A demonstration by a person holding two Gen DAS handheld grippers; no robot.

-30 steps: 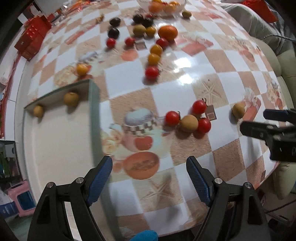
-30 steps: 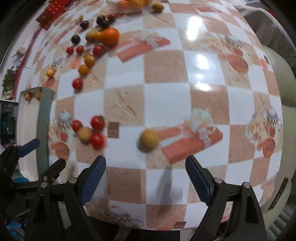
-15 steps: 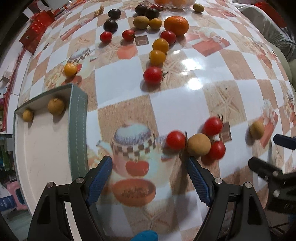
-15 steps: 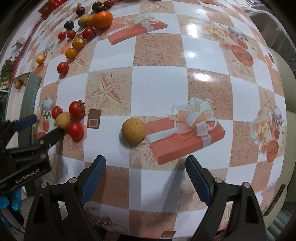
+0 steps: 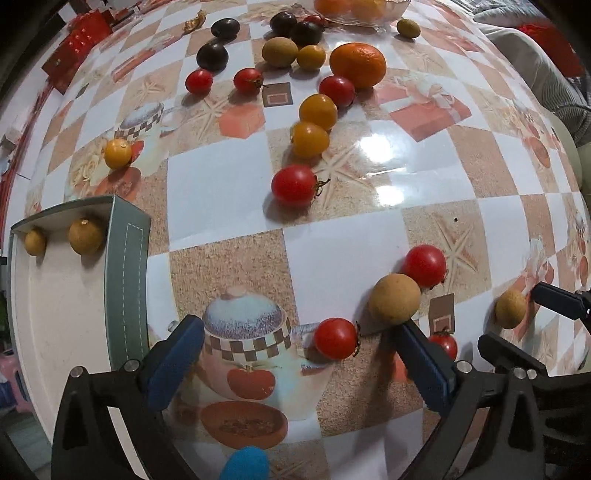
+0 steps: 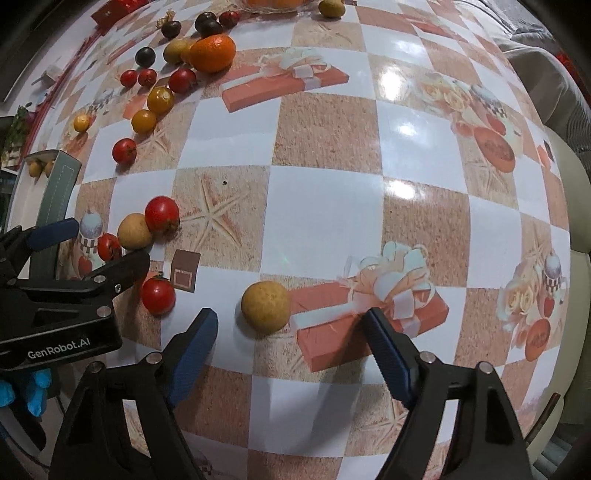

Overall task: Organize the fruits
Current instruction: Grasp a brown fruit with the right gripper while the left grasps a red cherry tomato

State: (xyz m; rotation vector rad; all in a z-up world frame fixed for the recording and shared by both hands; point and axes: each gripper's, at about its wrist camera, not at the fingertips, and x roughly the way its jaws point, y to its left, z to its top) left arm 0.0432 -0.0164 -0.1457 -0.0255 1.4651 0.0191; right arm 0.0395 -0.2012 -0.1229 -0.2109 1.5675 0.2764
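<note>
The left claw (image 5: 295,354) stood spread wide over the glossy checkered tabletop (image 5: 229,192), its blue ribbed pads holding nothing; a smooth red cherry tomato (image 5: 335,338) lay between the fingers, nearer the right one, and a round, matte tan longan (image 5: 394,298) sat just past that fingertip, touching a second red tomato (image 5: 424,266). To its left ran the stitched grey-green wall of a shallow tray (image 5: 127,280) with a pale floor, two longans (image 5: 85,236) resting against its far wall. The right claw (image 6: 291,339) was likewise spread and empty, with a rough-skinned tan longan (image 6: 265,305) lying on the tabletop between its fingertips, just beside a printed red gift box. That fruit was round, so no long axis showed. Open cloth stretched ahead and to the right of it, toward the curved table edge. Farther out lay yellow tomatoes (image 5: 317,110), dark plums (image 5: 212,55) and a dimpled orange (image 5: 357,64), near a glass bowl (image 5: 369,18).
</note>
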